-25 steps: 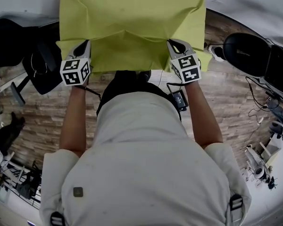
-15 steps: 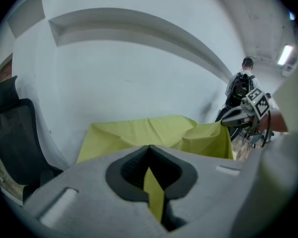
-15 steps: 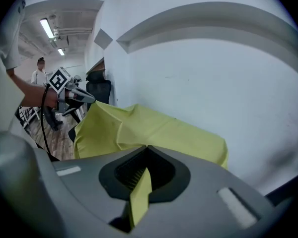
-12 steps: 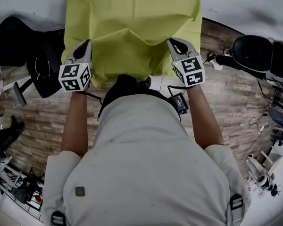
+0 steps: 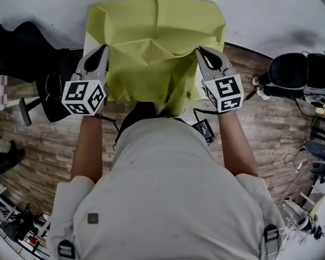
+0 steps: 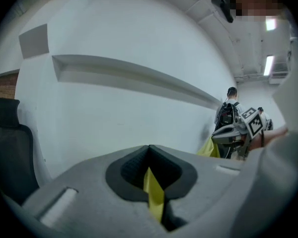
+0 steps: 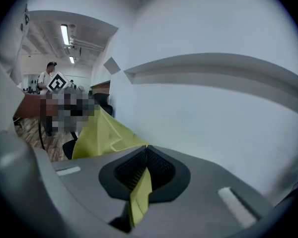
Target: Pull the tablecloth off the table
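Observation:
The yellow-green tablecloth (image 5: 151,42) hangs crumpled between my two grippers in the head view, its lower edge drooping in front of the person's body. My left gripper (image 5: 102,49) is shut on the cloth's left side, and a thin yellow strip (image 6: 154,197) shows pinched between its pads. My right gripper (image 5: 200,51) is shut on the right side, with a folded yellow strip (image 7: 140,192) in its jaws and the bulk of the cloth (image 7: 104,135) beyond. A pale sliver (image 5: 86,39) at the cloth's left may be the table; the rest is hidden.
A black office chair (image 5: 46,83) stands at the left and another black chair (image 5: 290,72) at the right on the wood-plank floor (image 5: 271,129). Cables and gear (image 5: 317,150) lie at the far right. A white wall (image 5: 271,10) fills the far side.
Both grippers have risen and drawn back toward the person with the cloth. The cloth, spread wide a second ago, is now narrower and bunched between them.

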`<state>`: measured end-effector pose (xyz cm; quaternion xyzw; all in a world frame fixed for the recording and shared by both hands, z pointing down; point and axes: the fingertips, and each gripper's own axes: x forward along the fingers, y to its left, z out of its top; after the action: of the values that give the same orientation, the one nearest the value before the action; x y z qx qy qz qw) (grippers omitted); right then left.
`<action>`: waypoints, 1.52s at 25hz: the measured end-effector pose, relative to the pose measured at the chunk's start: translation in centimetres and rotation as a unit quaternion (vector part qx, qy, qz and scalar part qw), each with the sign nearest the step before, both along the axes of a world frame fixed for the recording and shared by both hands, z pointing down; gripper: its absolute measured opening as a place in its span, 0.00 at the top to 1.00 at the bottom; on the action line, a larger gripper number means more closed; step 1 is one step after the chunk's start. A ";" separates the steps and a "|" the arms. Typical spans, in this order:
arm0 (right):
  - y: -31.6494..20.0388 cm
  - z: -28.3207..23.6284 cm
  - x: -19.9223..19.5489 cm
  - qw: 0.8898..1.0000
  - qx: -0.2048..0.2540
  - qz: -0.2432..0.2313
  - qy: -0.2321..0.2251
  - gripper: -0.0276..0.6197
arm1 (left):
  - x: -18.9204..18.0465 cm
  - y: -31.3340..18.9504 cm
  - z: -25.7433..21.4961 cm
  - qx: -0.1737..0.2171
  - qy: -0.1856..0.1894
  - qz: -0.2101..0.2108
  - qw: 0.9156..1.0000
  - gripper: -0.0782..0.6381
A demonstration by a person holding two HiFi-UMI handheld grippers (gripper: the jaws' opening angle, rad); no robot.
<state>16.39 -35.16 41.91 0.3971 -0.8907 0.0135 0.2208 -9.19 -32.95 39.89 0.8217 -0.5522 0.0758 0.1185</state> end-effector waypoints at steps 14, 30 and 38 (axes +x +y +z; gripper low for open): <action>4.4 -12.4 0.3 0.990 0.115 -0.044 -0.073 0.94 | 3.3 6.7 -11.3 0.103 -0.005 -0.008 0.995 0.89; 11.0 -16.5 -4.1 0.985 0.145 0.005 -0.097 0.94 | -2.2 12.2 -15.4 0.148 -0.015 0.036 0.988 0.89; 18.0 -16.2 -9.7 0.983 0.145 0.052 -0.099 0.94 | -8.9 17.6 -15.5 0.147 -0.017 0.074 0.986 0.89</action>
<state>6.67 -17.12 25.72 0.4670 -0.8790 -0.0652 0.0710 -18.12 -15.31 24.42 0.8673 -0.4972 0.0159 -0.0187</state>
